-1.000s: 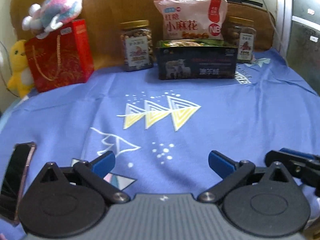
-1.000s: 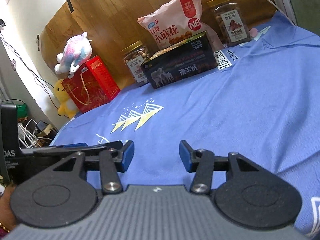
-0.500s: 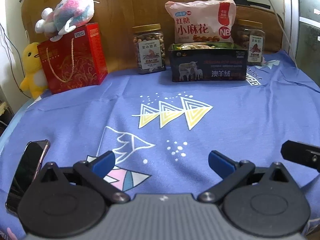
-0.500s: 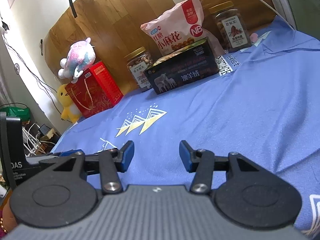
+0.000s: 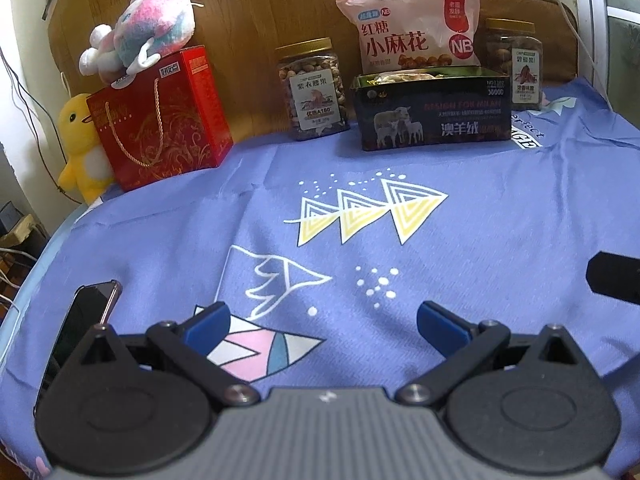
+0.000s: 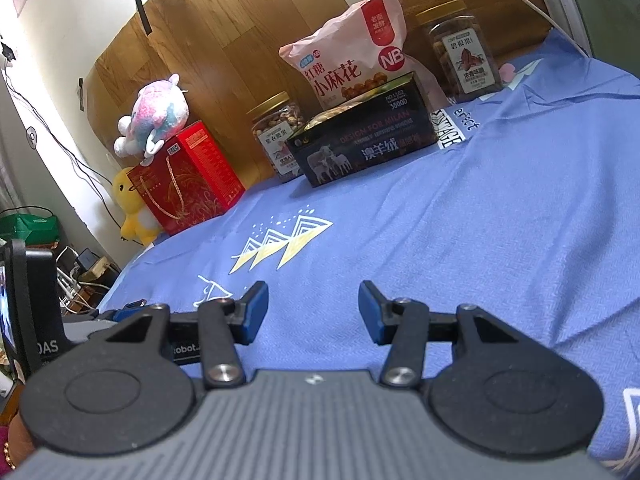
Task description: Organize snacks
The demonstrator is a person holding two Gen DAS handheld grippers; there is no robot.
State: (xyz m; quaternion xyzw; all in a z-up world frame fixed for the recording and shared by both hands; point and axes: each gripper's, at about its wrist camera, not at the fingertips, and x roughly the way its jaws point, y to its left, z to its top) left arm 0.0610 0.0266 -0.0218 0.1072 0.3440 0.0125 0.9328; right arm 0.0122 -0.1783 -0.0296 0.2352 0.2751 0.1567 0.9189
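The blue cloth (image 5: 500,248) covers the whole surface, and all the snacks stand in a row along its far edge, against the wooden board. The red gift box (image 5: 160,120) is near the far left corner, with a plush toy (image 5: 148,44) on top. To the right of it stands the dark box (image 5: 432,112), open and with something golden inside, and the pink snack bag (image 5: 412,28) leans just behind it. One nut jar (image 5: 314,88) is left of the dark box, the other jar (image 5: 516,64) is at its right. A phone (image 5: 80,328) lies at the near left edge.

The left gripper (image 5: 320,320) is spread wide and holds nothing. The right gripper (image 6: 313,312) is about half open, also empty. Both hover near the front edge, well apart from the snacks. I judge the organizing is not yet begun here; every item is untouched.
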